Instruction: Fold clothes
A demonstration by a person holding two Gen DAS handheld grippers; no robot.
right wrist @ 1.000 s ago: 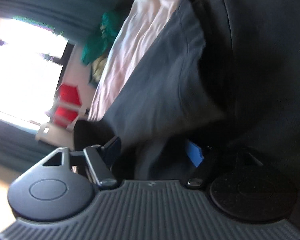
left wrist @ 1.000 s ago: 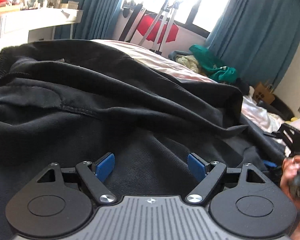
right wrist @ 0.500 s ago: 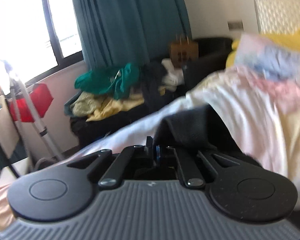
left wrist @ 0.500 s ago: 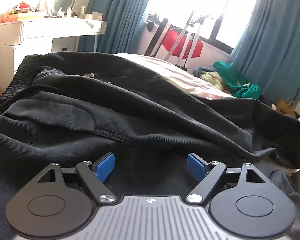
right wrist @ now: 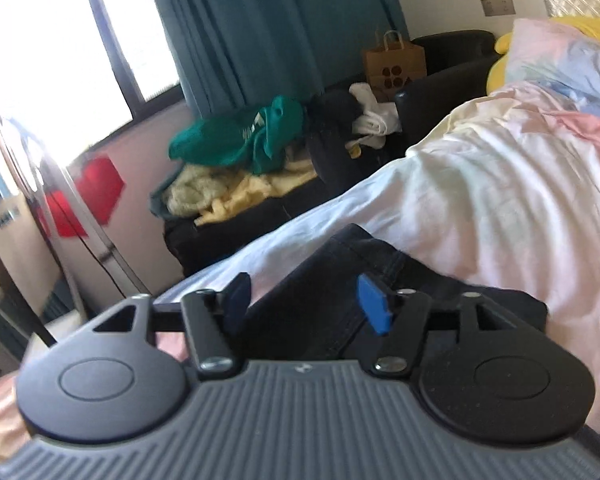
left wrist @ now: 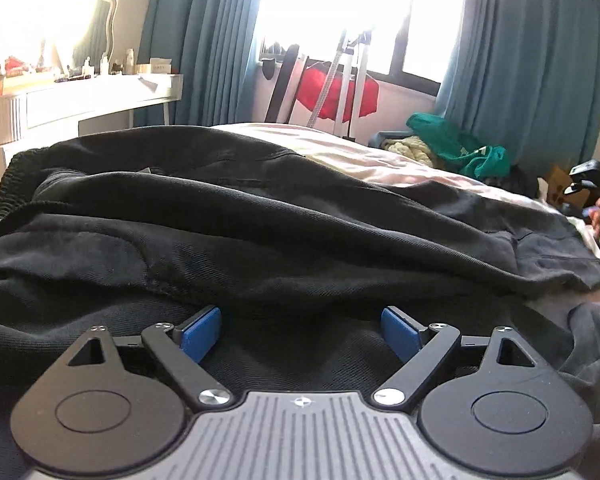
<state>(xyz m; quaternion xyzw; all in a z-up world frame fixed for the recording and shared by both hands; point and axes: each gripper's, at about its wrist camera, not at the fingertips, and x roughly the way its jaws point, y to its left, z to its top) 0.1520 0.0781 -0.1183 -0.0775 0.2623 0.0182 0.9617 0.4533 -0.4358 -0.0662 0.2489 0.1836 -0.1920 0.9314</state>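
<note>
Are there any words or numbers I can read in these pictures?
None can be read.
Green garment: pale print, too blurred.
Cardboard box: dark label, too blurred.
Paper bag: only dark dots, no letters.
Boxes on the white desk: too small.

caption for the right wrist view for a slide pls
Open right gripper straddling the edge of a black garment on a pale bedsheet, clothes pile beyond.
</note>
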